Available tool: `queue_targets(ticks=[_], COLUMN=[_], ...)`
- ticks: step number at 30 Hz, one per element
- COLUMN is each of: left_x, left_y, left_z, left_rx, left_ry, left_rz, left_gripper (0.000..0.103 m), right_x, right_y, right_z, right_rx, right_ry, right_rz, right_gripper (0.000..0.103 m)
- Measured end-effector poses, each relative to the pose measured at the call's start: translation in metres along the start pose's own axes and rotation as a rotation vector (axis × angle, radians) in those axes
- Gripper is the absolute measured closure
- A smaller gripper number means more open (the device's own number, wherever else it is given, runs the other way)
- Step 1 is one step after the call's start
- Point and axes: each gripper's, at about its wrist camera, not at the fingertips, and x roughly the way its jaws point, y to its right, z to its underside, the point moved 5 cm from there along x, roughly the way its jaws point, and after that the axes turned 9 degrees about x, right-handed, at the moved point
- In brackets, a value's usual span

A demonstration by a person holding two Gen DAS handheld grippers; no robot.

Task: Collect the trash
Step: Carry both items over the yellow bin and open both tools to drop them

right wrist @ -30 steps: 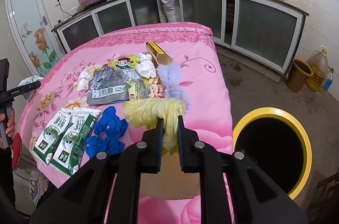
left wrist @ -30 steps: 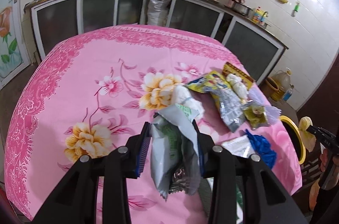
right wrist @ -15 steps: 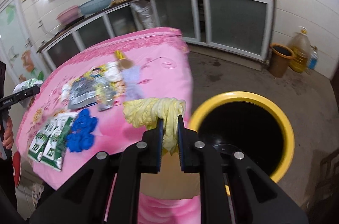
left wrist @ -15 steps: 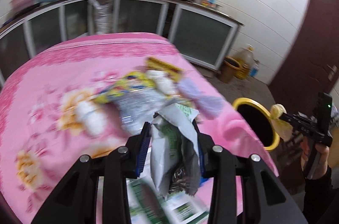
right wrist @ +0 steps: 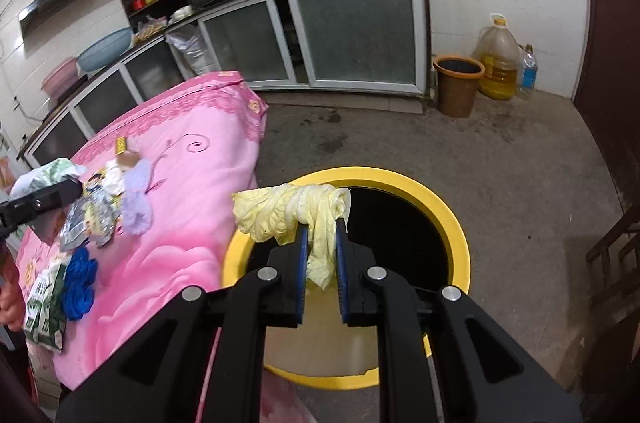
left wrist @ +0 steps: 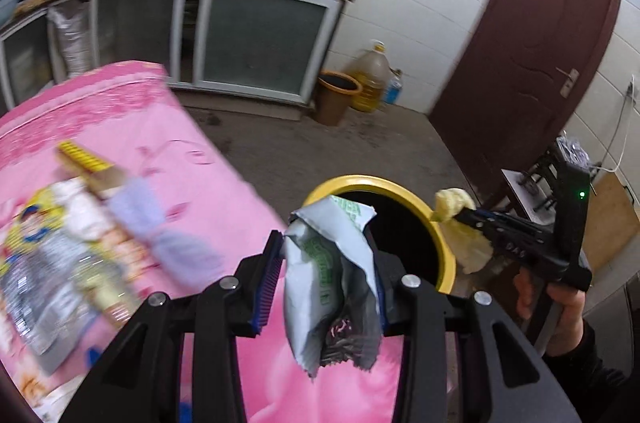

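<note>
My left gripper (left wrist: 324, 287) is shut on a crumpled grey and green snack wrapper (left wrist: 332, 283), held over the table edge near the yellow-rimmed bin (left wrist: 444, 247). My right gripper (right wrist: 322, 251) is shut on a limp yellow cabbage leaf (right wrist: 288, 211) and holds it above the open mouth of the bin (right wrist: 452, 219). The right gripper with the leaf also shows in the left wrist view (left wrist: 460, 215), at the bin's far rim. More trash lies on the pink tablecloth (right wrist: 192, 199): a blue glove (right wrist: 80, 283), green cartons (right wrist: 44, 307), a purple rag (right wrist: 136, 199) and wrappers (right wrist: 92, 211).
A brown bucket (right wrist: 458, 83) and oil jugs (right wrist: 498, 63) stand by the white tiled wall. Kitchen cabinets (right wrist: 352, 31) run along the back. A dark red door (left wrist: 528, 39) is at the right. Bare concrete floor (right wrist: 520, 159) surrounds the bin.
Both grippers have swung right, away from the table and toward the bin. The right gripper now holds the leaf over the bin's mouth. Both grips are unchanged.
</note>
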Motion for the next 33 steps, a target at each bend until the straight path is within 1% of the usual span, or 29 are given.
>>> queue_targets(ticks=[4, 7, 10, 13, 15, 16, 17, 18, 19, 20, 22, 23, 24, 25, 26, 29, 32, 33], left_x=[0.048, 0.079, 0.108, 0.13, 0.137, 0.142, 0.144, 0.147, 0.148, 0.146, 0.141, 0.138, 0.135, 0.134, 0.131, 0.121, 0.104, 0.097], left_y=[0.027, 0.043, 0.052, 0.058, 0.06, 0.063, 0.065, 0.066, 0.066, 0.065, 0.06, 0.056, 0.052, 0.049, 0.045, 0.035, 0.027, 0.024], left_z=[-0.015, -0.02, -0.024, -0.028, -0.029, -0.03, -0.03, -0.029, -0.03, -0.03, -0.031, -0.031, -0.031, -0.03, -0.029, -0.024, -0.021, -0.02], left_rx=[0.018, 0.019, 0.007, -0.026, -0.033, -0.029, -0.025, -0.022, -0.031, -0.044, -0.086, -0.101, -0.104, -0.105, -0.104, -0.111, -0.118, -0.118], left_ry=[-0.031, -0.054, -0.075, -0.103, -0.111, -0.119, -0.122, -0.125, -0.12, -0.114, -0.09, -0.084, -0.082, -0.084, -0.083, -0.063, -0.038, -0.031], left_rz=[0.041, 0.073, 0.085, 0.11, 0.122, 0.117, 0.115, 0.107, 0.099, 0.102, 0.111, 0.111, 0.107, 0.084, 0.066, 0.023, 0.005, -0.018], left_gripper=[0.068, 0.068, 0.068, 0.068, 0.066, 0.064, 0.058, 0.045, 0.036, 0.021, 0.01, 0.01, 0.009, 0.008, 0.008, 0.008, 0.008, 0.008], right_x=[0.018, 0.031, 0.041, 0.05, 0.054, 0.055, 0.057, 0.057, 0.058, 0.059, 0.06, 0.059, 0.058, 0.056, 0.054, 0.049, 0.042, 0.039], right_y=[0.016, 0.026, 0.036, 0.045, 0.049, 0.05, 0.052, 0.054, 0.056, 0.058, 0.064, 0.067, 0.07, 0.073, 0.074, 0.074, 0.071, 0.068], right_z=[-0.002, 0.0, 0.003, 0.004, 0.007, 0.007, 0.009, 0.01, 0.009, 0.01, 0.011, 0.013, 0.014, 0.014, 0.015, 0.018, 0.019, 0.02], right_rx=[0.042, 0.065, 0.08, 0.104, 0.107, 0.109, 0.109, 0.111, 0.111, 0.109, 0.117, 0.123, 0.132, 0.138, 0.14, 0.137, 0.135, 0.131], right_ry=[-0.02, -0.039, -0.052, -0.068, -0.076, -0.08, -0.085, -0.088, -0.09, -0.092, -0.092, -0.095, -0.096, -0.092, -0.086, -0.083, -0.072, -0.064], right_rz=[0.004, 0.013, 0.034, 0.048, 0.06, 0.065, 0.072, 0.077, 0.083, 0.09, 0.111, 0.114, 0.117, 0.118, 0.116, 0.12, 0.123, 0.122], right_gripper=[0.09, 0.09, 0.09, 0.09, 0.089, 0.089, 0.088, 0.088, 0.087, 0.084, 0.076, 0.069, 0.06, 0.056, 0.054, 0.054, 0.054, 0.054])
